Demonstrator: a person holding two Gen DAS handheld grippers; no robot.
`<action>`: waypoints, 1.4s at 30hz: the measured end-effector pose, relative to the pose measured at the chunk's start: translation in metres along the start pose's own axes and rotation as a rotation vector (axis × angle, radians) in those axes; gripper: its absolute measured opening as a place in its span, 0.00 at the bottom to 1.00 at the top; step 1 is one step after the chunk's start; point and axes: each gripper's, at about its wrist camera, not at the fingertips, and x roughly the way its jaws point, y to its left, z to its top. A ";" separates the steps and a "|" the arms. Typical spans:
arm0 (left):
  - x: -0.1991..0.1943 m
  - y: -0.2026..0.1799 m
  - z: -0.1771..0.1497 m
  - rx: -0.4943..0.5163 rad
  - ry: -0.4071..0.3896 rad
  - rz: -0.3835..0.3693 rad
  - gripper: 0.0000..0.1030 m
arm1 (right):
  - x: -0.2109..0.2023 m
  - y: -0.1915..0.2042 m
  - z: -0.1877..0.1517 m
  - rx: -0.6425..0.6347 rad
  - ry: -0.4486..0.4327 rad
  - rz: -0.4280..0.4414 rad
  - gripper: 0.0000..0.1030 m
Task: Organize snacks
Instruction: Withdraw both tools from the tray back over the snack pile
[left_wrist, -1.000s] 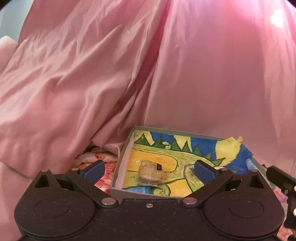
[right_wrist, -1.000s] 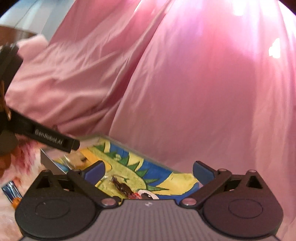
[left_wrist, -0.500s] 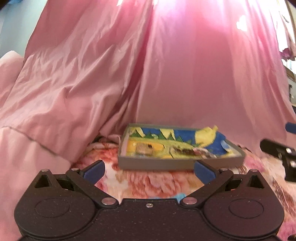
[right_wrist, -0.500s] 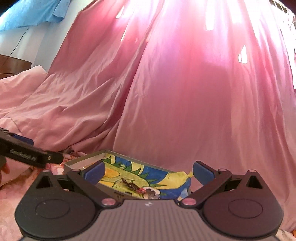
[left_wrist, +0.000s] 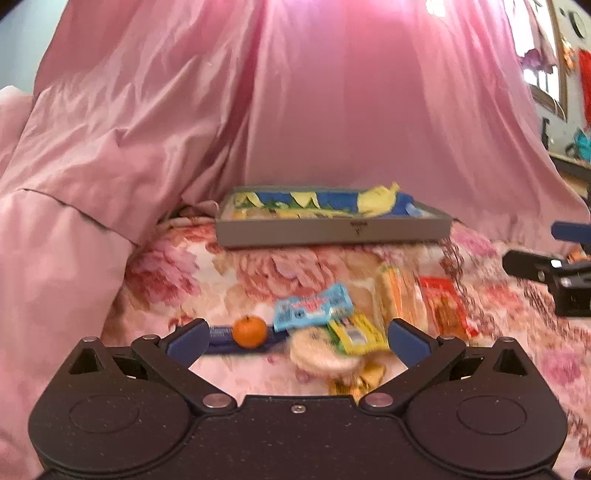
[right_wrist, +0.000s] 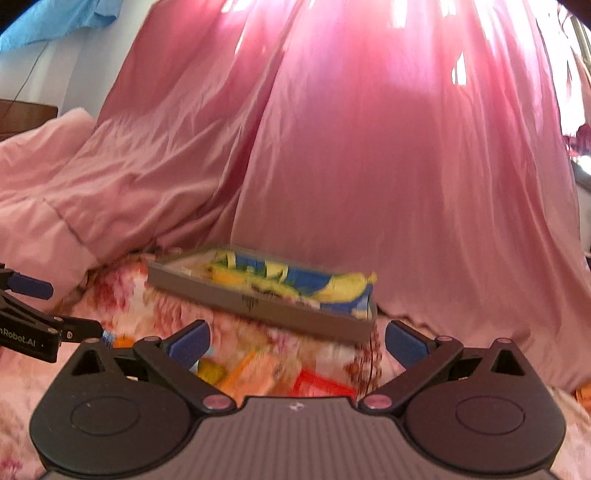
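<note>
On the bed (left_wrist: 177, 280), over a floral sheet, we list the following.

Item 1: tray (left_wrist: 332, 230), grey, shallow, at the far middle, lined with a blue, yellow and green drawing; it sits against the foot of a pink curtain (left_wrist: 332, 110). In the right wrist view the same tray (right_wrist: 236, 295) lies at an angle, its near right corner towards us. What lies inside it is too blurred for us to name.

Item 2: snacks, loose on the sheet, near side, well apart from the tray. We count an orange (left_wrist: 250, 331) resting on a dark blue wrapper (left_wrist: 221, 338); a light blue packet (left_wrist: 314, 310) just right of the orange; a round pale cake (left_wrist: 325, 354) touching a yellow packet (left_wrist: 360, 332); an orange-striped pack (left_wrist: 400, 295); a red packet (left_wrist: 445, 306) farthest right. The right wrist view shows these only as smears of yellow, orange and red.

Item 3: left gripper (left_wrist: 297, 338), held low above the snacks, jaws wide apart and holding nothing; the cake and yellow packet lie between its blue pads (left_wrist: 186, 339).

Item 4: right gripper (right_wrist: 297, 339), jaws likewise wide apart, holding nothing, pointed at the tray. Each gripper shows at the edge of the other's view.
</note>
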 end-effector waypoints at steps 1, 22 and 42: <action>-0.001 -0.001 -0.004 0.005 0.011 -0.002 0.99 | -0.001 0.001 -0.003 0.004 0.012 0.002 1.00; 0.013 -0.014 -0.053 0.042 0.184 -0.028 0.99 | 0.004 0.029 -0.060 0.019 0.282 -0.002 1.00; 0.050 -0.029 -0.060 0.123 0.248 -0.095 0.99 | 0.032 0.031 -0.079 0.053 0.380 0.034 1.00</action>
